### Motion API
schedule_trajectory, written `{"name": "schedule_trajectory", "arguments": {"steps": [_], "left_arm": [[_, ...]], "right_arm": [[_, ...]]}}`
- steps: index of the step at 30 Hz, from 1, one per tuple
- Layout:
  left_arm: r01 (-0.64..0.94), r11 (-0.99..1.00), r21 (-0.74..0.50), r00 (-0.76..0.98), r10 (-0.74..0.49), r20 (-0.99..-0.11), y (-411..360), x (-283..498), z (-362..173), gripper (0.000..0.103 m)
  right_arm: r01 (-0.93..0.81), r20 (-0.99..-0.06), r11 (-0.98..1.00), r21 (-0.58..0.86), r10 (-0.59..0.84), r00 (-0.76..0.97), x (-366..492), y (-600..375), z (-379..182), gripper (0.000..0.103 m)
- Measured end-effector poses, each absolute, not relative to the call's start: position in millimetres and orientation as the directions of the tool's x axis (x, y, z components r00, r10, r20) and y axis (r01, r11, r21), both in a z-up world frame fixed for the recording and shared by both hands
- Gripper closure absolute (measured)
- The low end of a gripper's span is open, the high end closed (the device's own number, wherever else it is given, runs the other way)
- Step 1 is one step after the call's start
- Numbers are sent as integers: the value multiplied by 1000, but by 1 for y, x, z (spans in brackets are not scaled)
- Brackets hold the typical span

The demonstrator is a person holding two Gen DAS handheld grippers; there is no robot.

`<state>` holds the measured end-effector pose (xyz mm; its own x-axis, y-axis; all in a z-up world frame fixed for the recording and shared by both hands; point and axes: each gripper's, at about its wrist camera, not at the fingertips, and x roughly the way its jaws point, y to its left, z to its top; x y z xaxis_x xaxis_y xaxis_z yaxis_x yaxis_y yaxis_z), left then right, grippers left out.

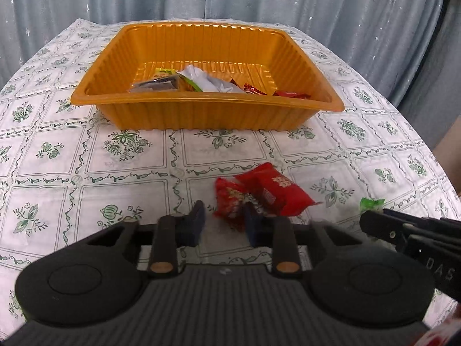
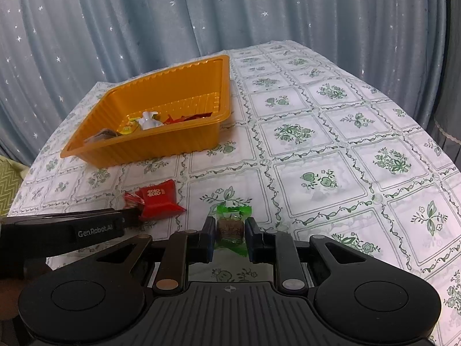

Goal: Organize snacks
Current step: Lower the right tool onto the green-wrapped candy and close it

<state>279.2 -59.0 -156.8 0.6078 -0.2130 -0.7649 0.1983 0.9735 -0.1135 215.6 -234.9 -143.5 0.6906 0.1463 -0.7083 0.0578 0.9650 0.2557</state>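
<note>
Left wrist view: the left gripper has its 2 blue pads around the near end of a small crinkled red candy wrapper on the floral-patterned tablecloth; whether the pads actually press it cannot be told. A larger red snack packet lies touching that wrapper on its right. Farther off stands a ribbed orange plastic tray holding several wrapped snacks.

Right wrist view: the right gripper is clamped on a green-wrapped candy, resting on the cloth. The tray sits far left, the red packet near left.
</note>
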Motion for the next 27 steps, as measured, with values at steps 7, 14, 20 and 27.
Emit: {"name": "schedule_trajectory", "arguments": {"steps": [7,14,20,27], "left_arm": [[243,966,-92,603,-224,-765,-59,288,-155,79],[275,956,-100,584,-249,-773,-55,289,-151,87],[245,960,-135,591,-259,-764,-44,266,-136,87],[172,970,-173,619,-243,-747,-26,228,-110,87]], "right_arm": [[55,-710,965,255,148,689,214,-232,-143,81],[52,-706,965,256,149,692,212,-231,-139,81],[39,-696,964,263,161,700,206,-228,-128,81],[1,-670,963,268,186,718,192,-220,-105,81]]}}
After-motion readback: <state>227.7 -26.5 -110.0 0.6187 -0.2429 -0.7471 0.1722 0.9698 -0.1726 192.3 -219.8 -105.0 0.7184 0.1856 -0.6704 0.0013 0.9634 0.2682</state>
